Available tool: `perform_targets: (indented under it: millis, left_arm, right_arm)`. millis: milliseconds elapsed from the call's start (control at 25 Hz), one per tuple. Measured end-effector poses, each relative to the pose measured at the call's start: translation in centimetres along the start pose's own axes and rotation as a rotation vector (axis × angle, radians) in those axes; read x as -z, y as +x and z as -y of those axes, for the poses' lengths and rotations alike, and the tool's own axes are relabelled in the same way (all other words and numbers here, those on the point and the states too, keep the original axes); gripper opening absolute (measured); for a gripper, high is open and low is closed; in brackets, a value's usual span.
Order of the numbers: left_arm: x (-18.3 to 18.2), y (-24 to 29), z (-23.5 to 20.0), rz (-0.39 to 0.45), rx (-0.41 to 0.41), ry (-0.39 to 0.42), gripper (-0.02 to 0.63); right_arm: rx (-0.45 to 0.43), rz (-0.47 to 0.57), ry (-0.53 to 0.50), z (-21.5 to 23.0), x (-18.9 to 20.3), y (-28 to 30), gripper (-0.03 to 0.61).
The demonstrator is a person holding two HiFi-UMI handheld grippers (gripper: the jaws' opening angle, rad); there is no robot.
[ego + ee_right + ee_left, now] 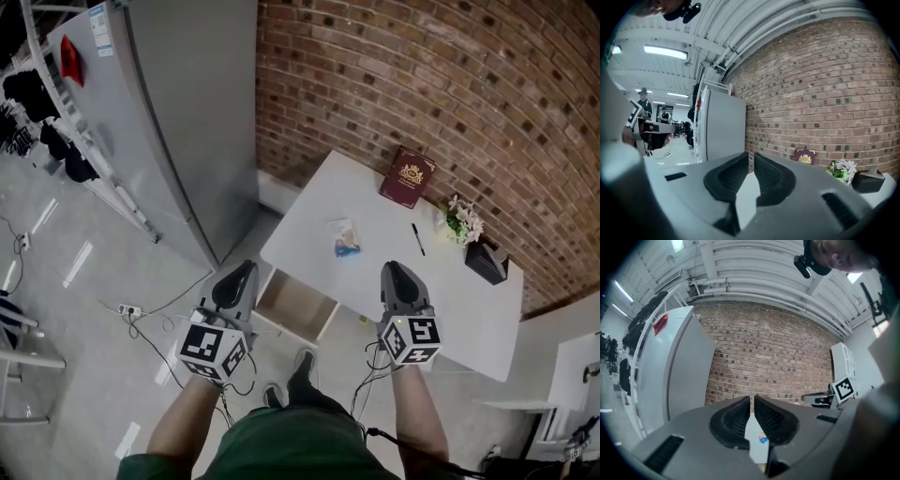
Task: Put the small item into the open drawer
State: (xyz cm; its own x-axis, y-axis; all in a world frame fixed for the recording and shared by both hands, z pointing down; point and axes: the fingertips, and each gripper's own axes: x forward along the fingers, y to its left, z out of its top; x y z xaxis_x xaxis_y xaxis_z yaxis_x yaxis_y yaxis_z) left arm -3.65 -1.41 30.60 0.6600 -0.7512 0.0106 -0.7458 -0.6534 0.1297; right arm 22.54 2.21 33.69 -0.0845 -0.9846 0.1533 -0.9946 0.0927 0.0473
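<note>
The small item [346,238] lies on the table [459,300], behind the open drawer [295,305], with the book [407,176] farther back.

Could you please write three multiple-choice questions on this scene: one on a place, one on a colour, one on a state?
1. Where does the small packet lie? A on the floor; B on the white table; C on a shelf.
2. What colour is the book? A dark red; B green; C yellow.
3. How is the drawer? A shut; B pulled open; C lifted out.
Answers: B, it lies on the table top; A, its cover is dark red; B, its inside shows below the table edge.
</note>
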Motion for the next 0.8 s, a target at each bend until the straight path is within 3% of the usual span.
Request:
perform_targets:
  millis: [280, 480, 600, 800]
  left_arm:
    - [2.8, 4.3, -0.9, -0.078, -0.028, 0.016, 0.027]
    - [5.4, 7.1, -1.6, -0.153, -0.064, 0.009, 0.028]
    - [7.0, 8.3, -1.9, -0.198, -0.087, 0.017, 0.028]
    - [9.4, 8.7, -3.3, -0.237, -0.151, 0.034, 0.028]
  right_arm:
    - [-0.073, -0.153, 0.051, 2.7, 6.1, 6.4, 0.107]
    - [-0.129, -0.239, 0.076, 4.2, 10.1, 10.6, 0.137]
    - [-0.158, -0.290, 0.142, 5.0, 13.0, 12.9, 0.146]
    - [-0.166, -0.376, 0.189, 6.3, 17.4, 16.1, 0.165]
